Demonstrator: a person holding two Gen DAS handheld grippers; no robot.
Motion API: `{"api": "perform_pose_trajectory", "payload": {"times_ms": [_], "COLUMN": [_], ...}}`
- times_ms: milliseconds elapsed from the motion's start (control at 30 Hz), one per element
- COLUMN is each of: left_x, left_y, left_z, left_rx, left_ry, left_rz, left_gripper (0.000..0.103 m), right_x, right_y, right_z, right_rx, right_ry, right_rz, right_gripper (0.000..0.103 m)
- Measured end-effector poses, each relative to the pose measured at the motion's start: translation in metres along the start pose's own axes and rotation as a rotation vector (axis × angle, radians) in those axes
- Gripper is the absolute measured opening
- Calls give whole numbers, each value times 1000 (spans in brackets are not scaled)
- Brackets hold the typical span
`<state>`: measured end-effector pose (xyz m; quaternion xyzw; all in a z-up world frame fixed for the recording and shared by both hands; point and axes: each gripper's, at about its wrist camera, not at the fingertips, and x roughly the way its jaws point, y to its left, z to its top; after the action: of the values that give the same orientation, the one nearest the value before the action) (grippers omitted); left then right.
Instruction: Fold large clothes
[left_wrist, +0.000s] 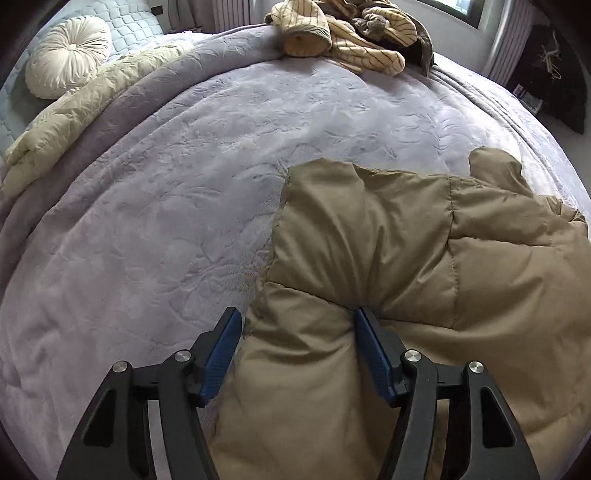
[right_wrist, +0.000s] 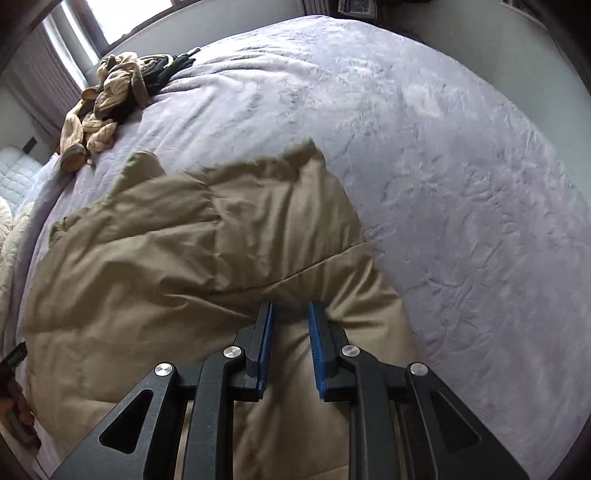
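Observation:
A tan quilted puffer jacket (left_wrist: 406, 258) lies bunched on the lavender bed cover (left_wrist: 184, 184). My left gripper (left_wrist: 297, 317) is open, its blue pads wide apart around a thick fold at the jacket's left edge. In the right wrist view the same jacket (right_wrist: 166, 251) fills the lower left. My right gripper (right_wrist: 290, 310) has its pads a narrow gap apart, with a ridge of the jacket's right edge between them. The pads press into the fabric.
A pile of striped cream and dark clothes (left_wrist: 343, 33) lies at the bed's far edge, also in the right wrist view (right_wrist: 122, 96). A round cream cushion (left_wrist: 68, 55) and a cream quilt (left_wrist: 85, 107) sit at the left. The bed cover (right_wrist: 443, 184) spreads right.

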<state>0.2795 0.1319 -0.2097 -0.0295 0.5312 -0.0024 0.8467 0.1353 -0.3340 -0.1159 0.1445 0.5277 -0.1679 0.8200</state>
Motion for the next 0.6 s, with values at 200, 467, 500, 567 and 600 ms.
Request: {"api": "perform_pose_trajectory", "payload": {"times_ms": [200, 467, 500, 567, 600], "left_x": [-16, -67, -72, -84, -87], "left_y": [6, 18, 17, 17, 17], "left_z": [1, -32, -37, -51, -57], "left_rx": [-33, -53, -55, -60, -62], "left_ry": [29, 60, 64, 78, 86], "left_rz": [17, 5, 1, -13, -19], "left_gripper": [66, 66, 66, 66, 66], "right_x": [5, -47, -52, -62, -68], "right_y": [0, 3, 3, 4, 5], "right_z": [5, -14, -19, -29, -36], "right_rx": [38, 80, 88, 101, 104], "right_ry": [27, 22, 25, 33, 36], "right_rz": [1, 82, 94, 116, 125], "right_gripper": [22, 35, 38, 41, 43]}}
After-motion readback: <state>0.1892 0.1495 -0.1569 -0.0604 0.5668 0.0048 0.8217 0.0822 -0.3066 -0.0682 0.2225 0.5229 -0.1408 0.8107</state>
